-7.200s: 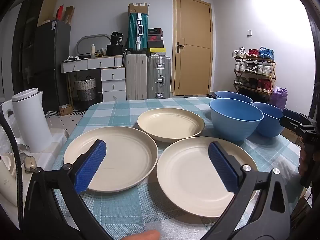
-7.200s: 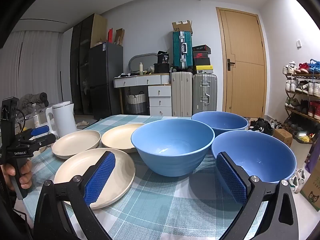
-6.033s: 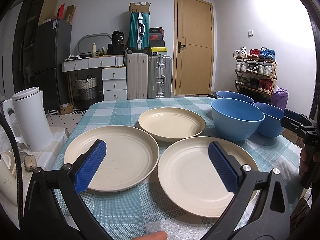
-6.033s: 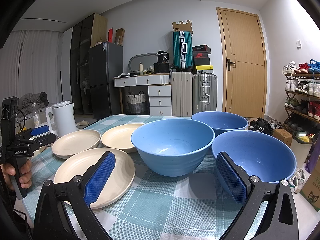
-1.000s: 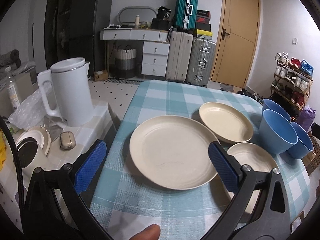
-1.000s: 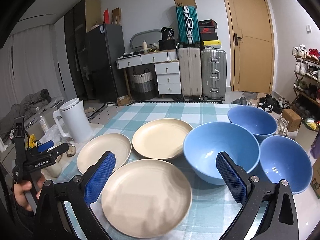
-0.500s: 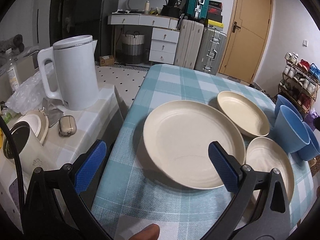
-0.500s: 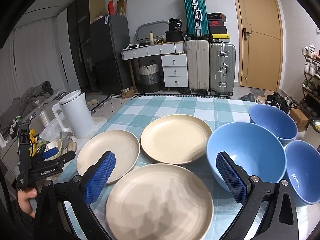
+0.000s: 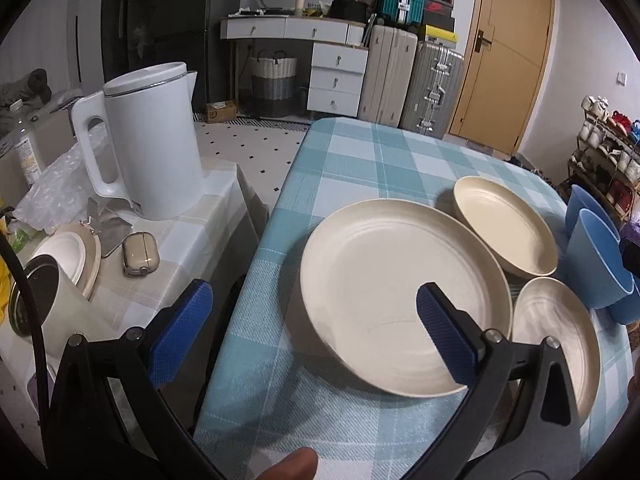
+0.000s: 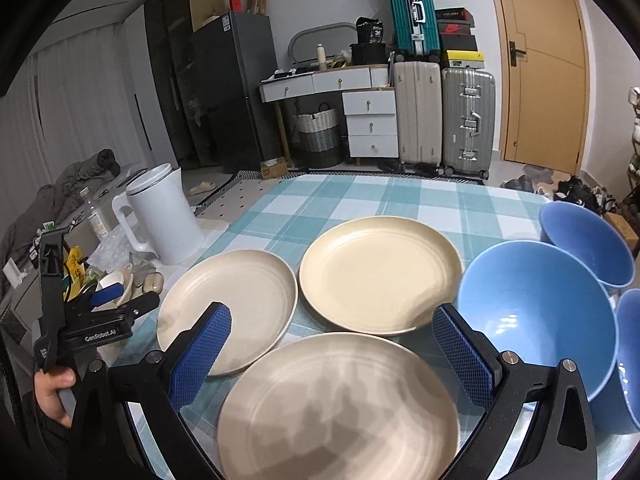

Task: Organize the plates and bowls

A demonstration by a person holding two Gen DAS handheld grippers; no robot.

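Observation:
Three cream plates lie on the checked tablecloth: a left plate (image 9: 400,292) (image 10: 228,304), a far plate (image 9: 504,228) (image 10: 380,272) and a near plate (image 9: 556,336) (image 10: 340,408). To their right stand three blue bowls: a middle bowl (image 10: 536,312) (image 9: 592,260), a far bowl (image 10: 588,240) and a right bowl (image 10: 630,352). My left gripper (image 9: 312,326) (image 10: 124,300) is open above the table's left edge, its right finger over the left plate. My right gripper (image 10: 331,356) hangs open above the near plate, holding nothing.
A white kettle (image 9: 148,148) (image 10: 164,216) stands on a low side table (image 9: 208,208) left of the dining table, among small containers and clutter. Suitcases, a drawer unit and a door are behind. A hand (image 10: 52,388) holds the left gripper.
Both grippers have risen and tilted downward. The left one swung toward the table's left edge and the left plate; the right one came over the near plate. Both stayed open.

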